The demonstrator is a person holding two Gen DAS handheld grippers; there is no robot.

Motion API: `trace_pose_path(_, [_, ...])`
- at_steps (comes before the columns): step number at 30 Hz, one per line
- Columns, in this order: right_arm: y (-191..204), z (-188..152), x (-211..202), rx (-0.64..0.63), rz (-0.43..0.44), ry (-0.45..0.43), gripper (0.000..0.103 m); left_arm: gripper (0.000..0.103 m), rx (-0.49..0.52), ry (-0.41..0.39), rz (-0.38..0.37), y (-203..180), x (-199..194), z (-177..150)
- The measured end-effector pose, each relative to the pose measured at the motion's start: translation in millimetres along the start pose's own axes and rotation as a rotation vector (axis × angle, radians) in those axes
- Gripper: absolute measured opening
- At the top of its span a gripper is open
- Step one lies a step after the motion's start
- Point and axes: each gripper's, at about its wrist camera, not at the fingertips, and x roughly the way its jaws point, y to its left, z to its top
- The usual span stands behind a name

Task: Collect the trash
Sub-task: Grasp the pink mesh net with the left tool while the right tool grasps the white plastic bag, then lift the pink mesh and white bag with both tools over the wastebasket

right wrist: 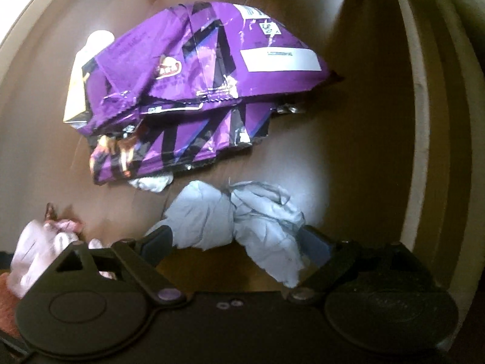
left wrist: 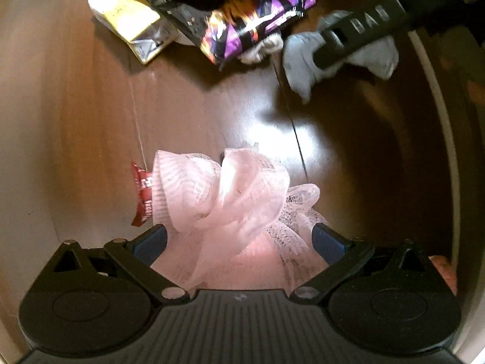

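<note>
The left gripper (left wrist: 239, 236) points down at a dark brown wooden floor (left wrist: 91, 121) with its jaws spread wide; a pink mesh bath pouf (left wrist: 224, 200) lies on the floor right between the blue pads (left wrist: 151, 242), bulging up toward the camera, and whether the pads press on it cannot be told. A red wrapper (left wrist: 141, 194) pokes out from under the pouf's left edge.

The right gripper (right wrist: 239, 242) also points down, jaws wide apart, over a crumpled pale blue-grey paper wad (right wrist: 242, 212) that lies between its fingers on the floor; the right finger looks close against the paper, the left one stands just clear, so nothing is clamped. Just beyond the wad lie two purple snack bags (right wrist: 197, 75), stacked, with a small white tissue (right wrist: 150, 183) under the lower bag's edge and a white-and-yellow carton (left wrist: 127, 15) beside them
</note>
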Motion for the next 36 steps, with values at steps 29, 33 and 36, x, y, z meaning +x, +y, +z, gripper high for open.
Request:
trace_pose_path(29, [18.4,-22.6,-56.9,0.050,-0.061,-0.082,0.012,0.024,-0.020,-0.018,0.063,-6.2,-64.2,-16.7])
trace_pose_path(33, [11.0,-33.2,-98.2,0.100,-0.052,-0.091,0.012,0.024,-0.049,-0.019,0.065,-2.6,-99.2,-14.4])
trace_pose_path(36, [10.9,-31.9,-130.2,0.112,-0.050,-0.109,0.012,0.024,-0.063,-0.035,0.074,2.6,-141.4,-12.6])
